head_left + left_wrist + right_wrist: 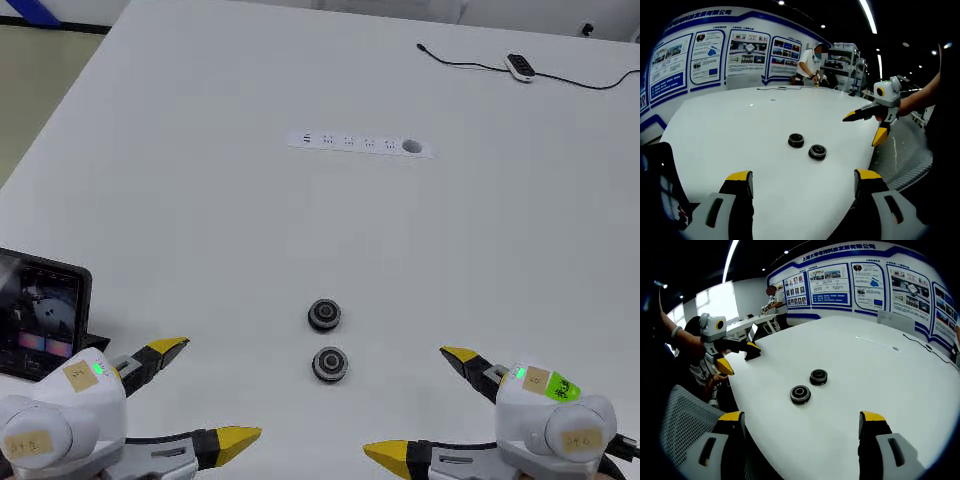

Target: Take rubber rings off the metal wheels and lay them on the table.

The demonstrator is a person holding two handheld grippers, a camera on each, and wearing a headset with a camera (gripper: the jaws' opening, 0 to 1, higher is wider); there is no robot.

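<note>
Lying on the white table (200, 200), the two metal wheels are close together, one behind the other as seen from the person. The near wheel (330, 364) and the far wheel (324, 315) each lie flat, and each has a dark rubber ring around its rim. They are just beside each other but do not touch.

Both wheels lie between the two grippers, and no jaw touches them. The left gripper (205, 393) is at the lower left in the head view, with its yellow-tipped jaws spread wide and pointing toward the near wheel. The right gripper (420, 405) is at the lower right, its jaws also wide apart and holding nothing. The near wheel is about midway between the two grippers, and the far wheel is a little beyond it.

In the left gripper view, the wheels are ahead of the jaws, near the middle of the gap, with the right gripper (863, 130) beyond them. In the right gripper view, they are also ahead and between the jaws.

Farther out, a white power strip (360, 144) lies across the middle of the table. A tablet (40, 315) stands at the left edge, and a black cable (450, 60) lies at the far right.
</note>
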